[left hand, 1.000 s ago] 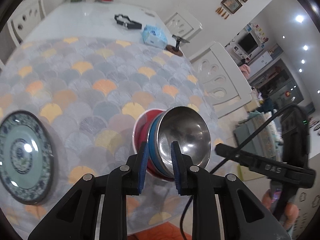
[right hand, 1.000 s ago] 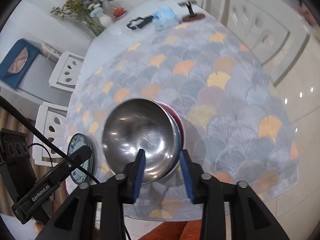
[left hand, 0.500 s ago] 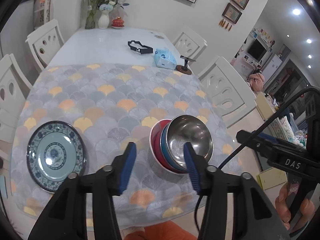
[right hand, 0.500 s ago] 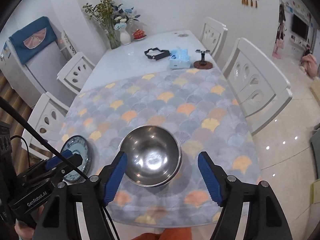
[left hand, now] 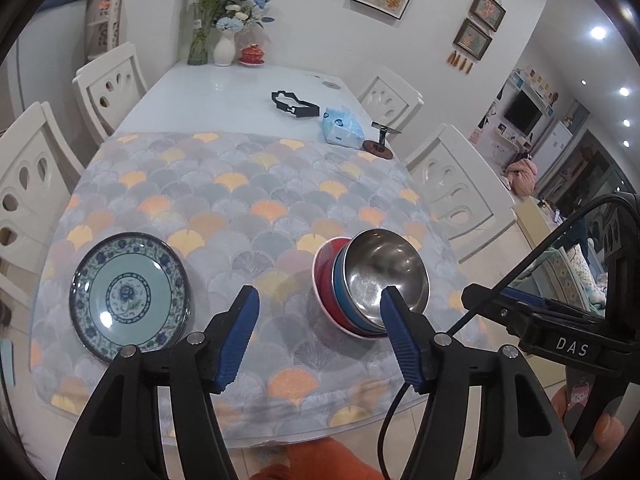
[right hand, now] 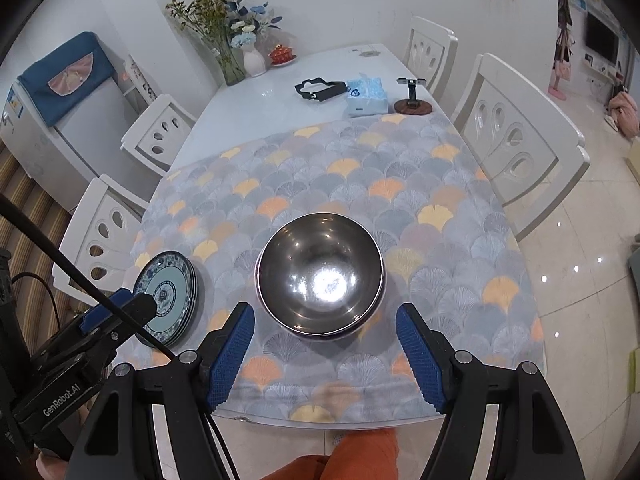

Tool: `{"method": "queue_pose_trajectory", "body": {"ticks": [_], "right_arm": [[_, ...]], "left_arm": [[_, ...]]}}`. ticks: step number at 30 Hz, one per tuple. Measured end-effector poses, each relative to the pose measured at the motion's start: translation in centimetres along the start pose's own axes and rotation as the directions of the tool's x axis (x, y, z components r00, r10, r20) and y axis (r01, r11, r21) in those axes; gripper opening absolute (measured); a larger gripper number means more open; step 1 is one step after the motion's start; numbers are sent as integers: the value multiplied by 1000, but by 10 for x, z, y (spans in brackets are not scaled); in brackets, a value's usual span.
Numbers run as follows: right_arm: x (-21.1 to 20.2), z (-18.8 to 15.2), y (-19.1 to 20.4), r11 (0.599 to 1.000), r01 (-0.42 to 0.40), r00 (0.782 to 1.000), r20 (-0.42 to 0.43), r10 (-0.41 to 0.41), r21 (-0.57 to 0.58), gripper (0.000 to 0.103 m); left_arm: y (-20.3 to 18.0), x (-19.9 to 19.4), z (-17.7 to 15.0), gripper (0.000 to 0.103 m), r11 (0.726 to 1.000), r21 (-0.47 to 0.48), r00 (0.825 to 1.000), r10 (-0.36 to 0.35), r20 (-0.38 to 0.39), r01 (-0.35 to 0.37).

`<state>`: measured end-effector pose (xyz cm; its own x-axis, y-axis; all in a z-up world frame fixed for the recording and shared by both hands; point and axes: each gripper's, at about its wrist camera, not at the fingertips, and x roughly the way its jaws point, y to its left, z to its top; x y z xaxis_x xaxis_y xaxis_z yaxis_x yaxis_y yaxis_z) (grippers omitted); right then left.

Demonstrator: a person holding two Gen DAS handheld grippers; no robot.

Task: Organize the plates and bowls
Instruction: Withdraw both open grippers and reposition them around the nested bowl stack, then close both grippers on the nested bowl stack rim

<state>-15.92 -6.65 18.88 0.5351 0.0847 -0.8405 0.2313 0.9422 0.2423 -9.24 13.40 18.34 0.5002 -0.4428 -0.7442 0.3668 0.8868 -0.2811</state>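
Observation:
A steel bowl sits nested in a blue bowl and a red bowl on the patterned mat. To their left lies a stack of blue-and-green plates. My left gripper hovers above the near side of the bowls. Its jaws are opening, and the pads touch nothing. My right gripper stands open just short of the steel bowl, also holding nothing. Each gripper shows at the edge of the other's view.
At the far end of the white table are a tissue pack, a black frame-like object, a small stand and a vase of flowers. White chairs line both sides. Orange clothing shows below the table's near edge.
Both grippers let go of the bowl stack's rim, opened wide, and drew back and up from the table. The bowls stayed in place on the mat.

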Motion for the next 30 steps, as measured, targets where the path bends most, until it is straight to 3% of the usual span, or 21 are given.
{"method": "queue_pose_trajectory", "body": {"ticks": [30], "right_arm": [[49, 38, -33, 999, 41, 992, -117, -39, 13, 74]], "left_arm": [[-25, 57, 30, 61, 999, -10, 995, 44, -94, -45]]}}
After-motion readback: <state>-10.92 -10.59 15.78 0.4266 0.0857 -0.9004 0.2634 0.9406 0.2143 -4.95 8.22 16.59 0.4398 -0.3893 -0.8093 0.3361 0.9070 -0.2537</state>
